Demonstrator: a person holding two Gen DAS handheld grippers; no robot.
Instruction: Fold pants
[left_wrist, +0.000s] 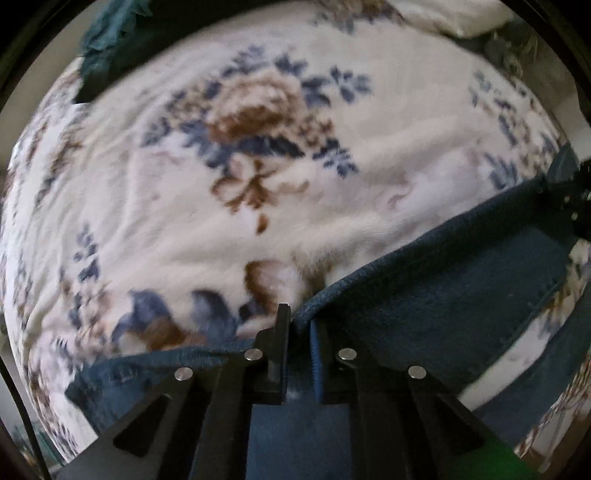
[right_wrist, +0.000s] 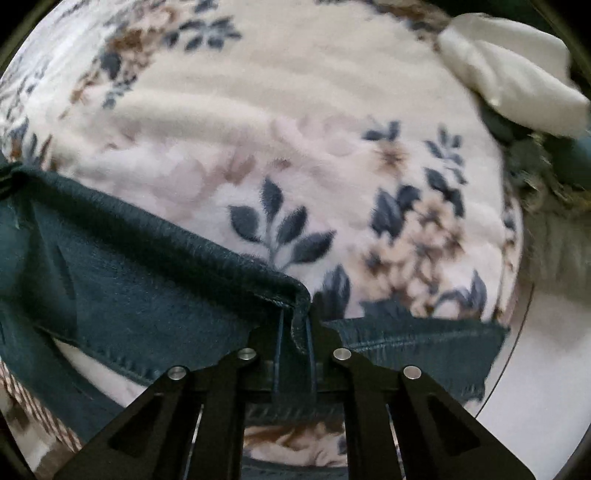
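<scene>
A cream floral fleece blanket (left_wrist: 258, 192) covers the bed and fills both views. Dark blue denim pants (left_wrist: 461, 280) lie across its lower part, their hemmed edge stretched taut from 6 o'clock toward 3 o'clock in the left wrist view. A white cloth (right_wrist: 517, 85) sits at 1 o'clock. The left gripper (left_wrist: 299, 332) pinches the pants edge; the right gripper (right_wrist: 295, 328) is likewise clamped on a folded denim edge.
</scene>
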